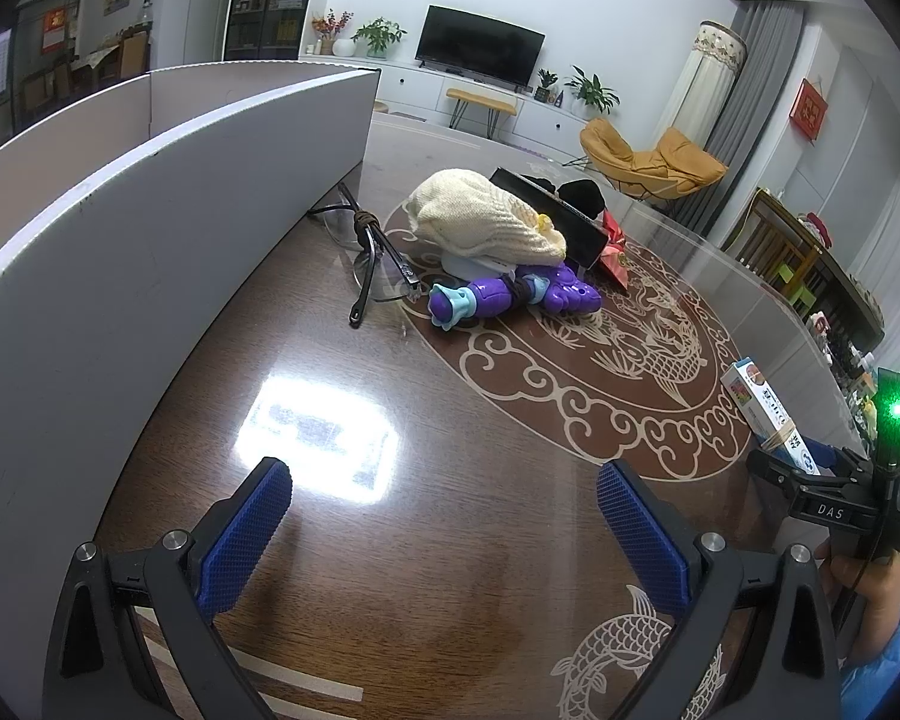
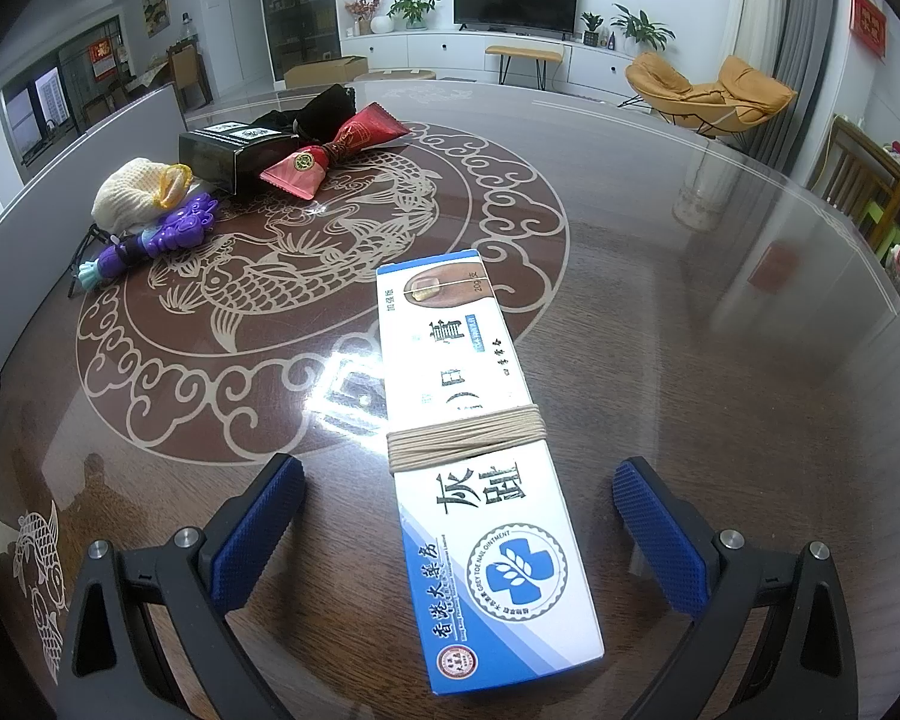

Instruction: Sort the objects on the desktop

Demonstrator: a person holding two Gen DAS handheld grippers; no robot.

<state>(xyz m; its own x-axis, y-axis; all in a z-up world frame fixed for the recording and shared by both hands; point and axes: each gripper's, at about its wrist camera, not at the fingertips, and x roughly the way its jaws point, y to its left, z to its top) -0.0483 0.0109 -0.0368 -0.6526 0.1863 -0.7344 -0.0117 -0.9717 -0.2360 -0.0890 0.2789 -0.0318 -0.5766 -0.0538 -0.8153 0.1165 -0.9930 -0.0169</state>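
A white and blue ointment box (image 2: 480,444) wrapped with tan string lies flat on the table between the blue pads of my open right gripper (image 2: 459,510); the pads stand apart from it on both sides. The box also shows in the left wrist view (image 1: 765,414), with the right gripper (image 1: 834,480) behind it. My left gripper (image 1: 444,516) is open and empty over bare table. Ahead of it lie a purple toy (image 1: 510,294), a cream knitted pouch (image 1: 486,219), glasses (image 1: 369,258), a black box (image 1: 555,222) and a red packet (image 1: 615,258).
A white corrugated bin wall (image 1: 120,252) stands along the left. The pile of purple toy (image 2: 150,240), knitted pouch (image 2: 129,195), black box (image 2: 228,153), red packet (image 2: 336,150) and black cloth (image 2: 321,108) sits at the table's far left. The glass-topped table (image 2: 690,360) has a fish pattern.
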